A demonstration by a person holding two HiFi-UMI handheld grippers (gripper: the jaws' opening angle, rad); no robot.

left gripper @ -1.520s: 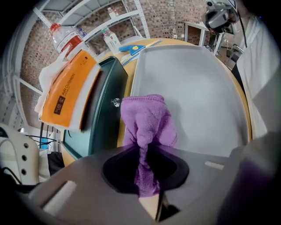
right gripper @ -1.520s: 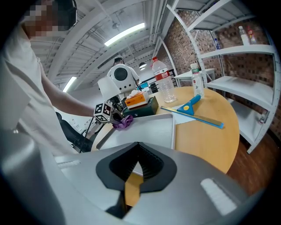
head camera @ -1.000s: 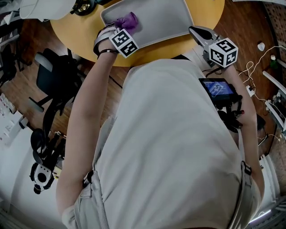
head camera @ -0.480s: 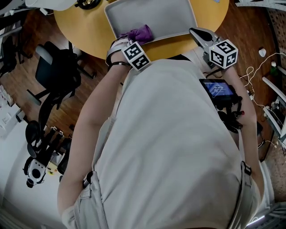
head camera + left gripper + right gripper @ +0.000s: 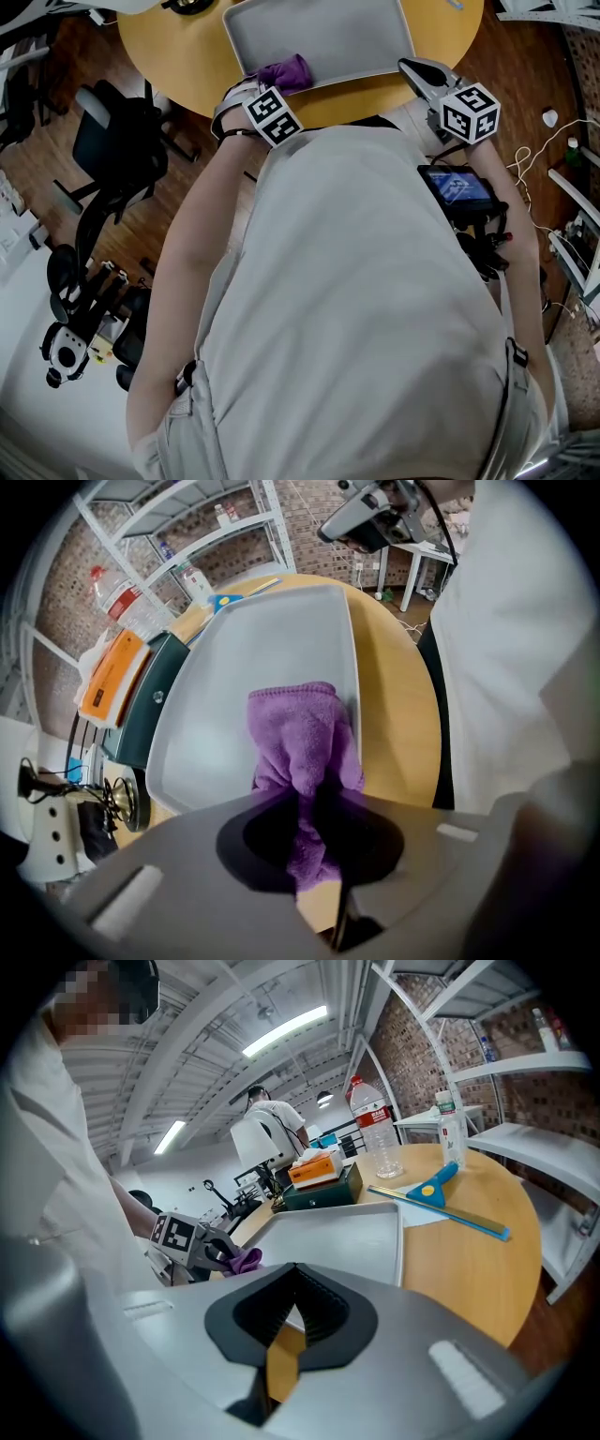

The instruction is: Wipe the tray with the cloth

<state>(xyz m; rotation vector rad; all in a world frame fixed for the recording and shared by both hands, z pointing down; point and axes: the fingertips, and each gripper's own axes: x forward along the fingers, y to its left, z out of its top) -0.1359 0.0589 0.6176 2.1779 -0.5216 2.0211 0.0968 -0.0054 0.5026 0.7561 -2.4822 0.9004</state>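
Now my left claw (image 5: 314,803) is clamped on the purple cloth (image 5: 295,733), which lies at the near edge of the tray (image 5: 244,649), by its left corner, so the bare surface extends away and rightward.

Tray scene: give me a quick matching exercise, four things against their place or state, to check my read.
Things:
1. cloth
2. tray
3. right gripper
4. bottle

Places or states:
A. grey, lying on the round table
B. purple, clamped in the jaws of the left gripper
C. upright on the table beyond the tray
D. empty, by the tray's near right corner

Pairs: 1-B, 2-A, 3-D, 4-C
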